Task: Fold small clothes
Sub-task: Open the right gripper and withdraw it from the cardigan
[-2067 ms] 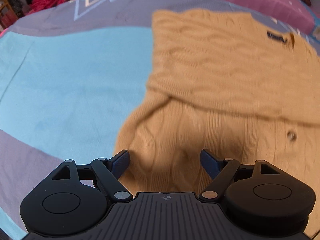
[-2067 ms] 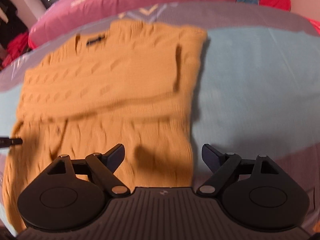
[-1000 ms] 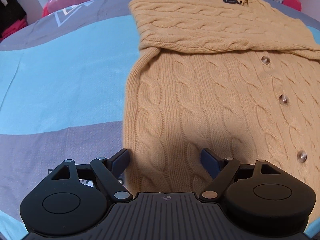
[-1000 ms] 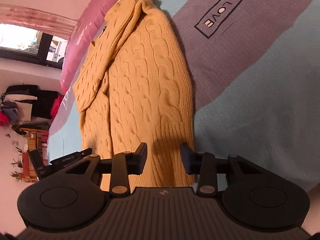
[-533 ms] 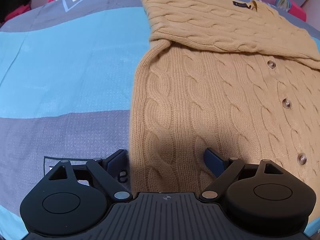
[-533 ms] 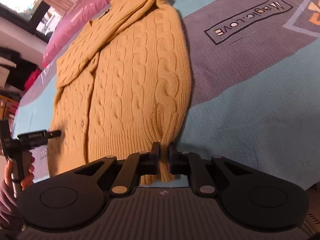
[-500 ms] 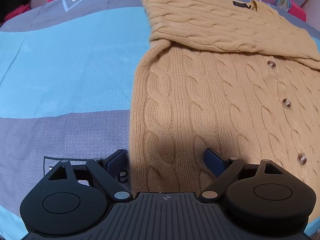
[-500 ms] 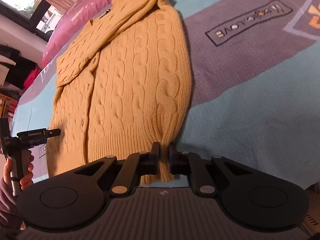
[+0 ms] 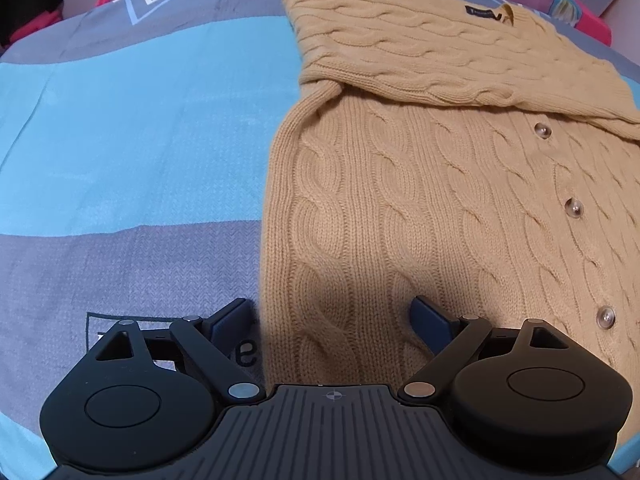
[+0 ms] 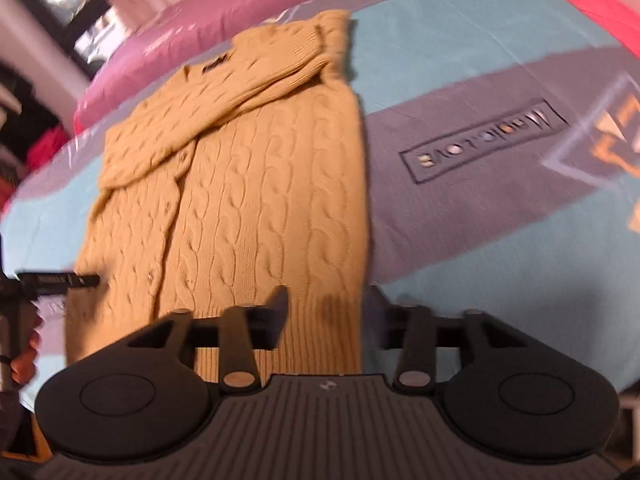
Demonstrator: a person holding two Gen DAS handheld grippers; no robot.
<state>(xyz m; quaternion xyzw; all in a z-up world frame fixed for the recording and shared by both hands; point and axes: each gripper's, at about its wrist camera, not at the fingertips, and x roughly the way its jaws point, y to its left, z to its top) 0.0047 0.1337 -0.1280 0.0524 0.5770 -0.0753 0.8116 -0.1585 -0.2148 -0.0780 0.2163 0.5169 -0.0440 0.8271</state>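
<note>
A mustard cable-knit cardigan [image 9: 420, 200] lies flat on the bed with a sleeve [image 9: 440, 60] folded across its chest and its buttons [image 9: 573, 207] facing up. My left gripper [image 9: 332, 320] hovers open over the hem's left corner, and the garment's left edge runs between its fingers. In the blurred right wrist view, the cardigan [image 10: 260, 180] has its right hem corner between the fingers of my right gripper [image 10: 328, 312]. Those jaws are opening, and the pads stand clear of the knit. The left gripper [image 10: 60, 280] and the hand holding it show at that view's left edge.
The bedsheet [image 9: 140, 140] has turquoise and grey bands, with a printed label [image 10: 480, 140] right of the cardigan. A pink quilt [image 10: 240, 20] lies along the far side. Dark and red clothing [image 10: 44, 144] sits beyond the bed on the left.
My right gripper closed on the hem's right corner half a second ago, then opened and let it go, rolling and lifting a little. The left gripper stayed open in place.
</note>
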